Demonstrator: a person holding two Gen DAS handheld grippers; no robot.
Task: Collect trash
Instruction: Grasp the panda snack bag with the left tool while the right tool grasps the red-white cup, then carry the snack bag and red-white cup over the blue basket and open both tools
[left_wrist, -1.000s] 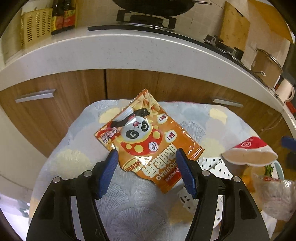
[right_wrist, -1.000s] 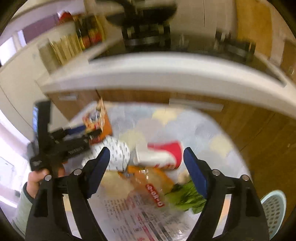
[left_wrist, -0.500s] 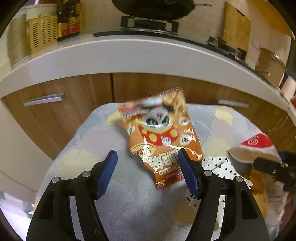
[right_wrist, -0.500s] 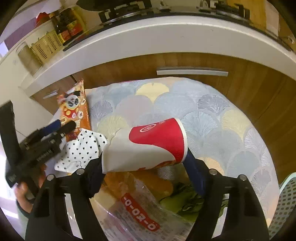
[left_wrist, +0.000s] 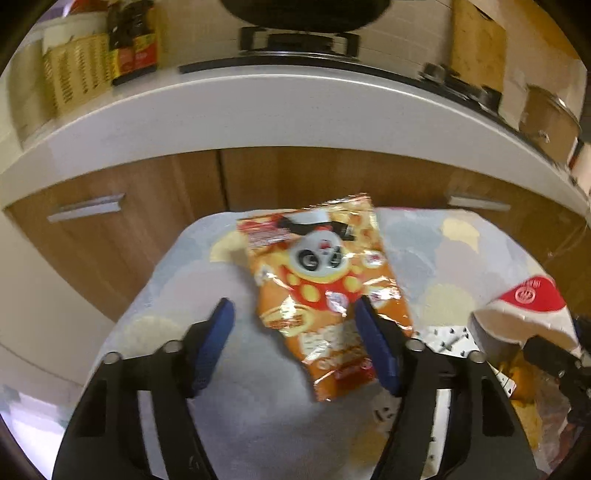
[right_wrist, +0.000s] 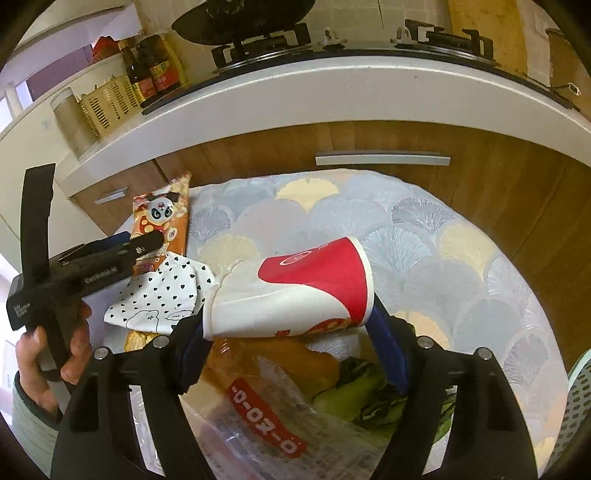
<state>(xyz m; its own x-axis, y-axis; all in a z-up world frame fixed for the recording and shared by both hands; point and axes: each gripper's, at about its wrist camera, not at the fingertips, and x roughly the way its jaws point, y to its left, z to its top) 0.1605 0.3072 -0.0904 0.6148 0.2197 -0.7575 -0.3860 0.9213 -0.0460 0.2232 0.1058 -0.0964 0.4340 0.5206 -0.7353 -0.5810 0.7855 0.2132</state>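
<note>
An orange panda snack bag (left_wrist: 325, 280) lies on the patterned round table (left_wrist: 184, 280). My left gripper (left_wrist: 295, 347) is open, its blue fingers on either side of the bag's near end. In the right wrist view the bag (right_wrist: 162, 221) lies at the left, with the left gripper (right_wrist: 122, 251) over it. My right gripper (right_wrist: 288, 332) is shut on a red and white paper cup (right_wrist: 295, 291) lying on its side; the cup also shows in the left wrist view (left_wrist: 524, 314).
A heart-print white wrapper (right_wrist: 159, 295) lies between bag and cup. A clear plastic bag with greens and orange food (right_wrist: 295, 398) lies under the right gripper. Wooden cabinets and a white counter (right_wrist: 332, 92) stand behind. A perforated bin (right_wrist: 580, 406) is at the lower right.
The right gripper has moved in and closed on the paper cup. The left gripper shifted so that the snack bag turned more upright between its fingers.
</note>
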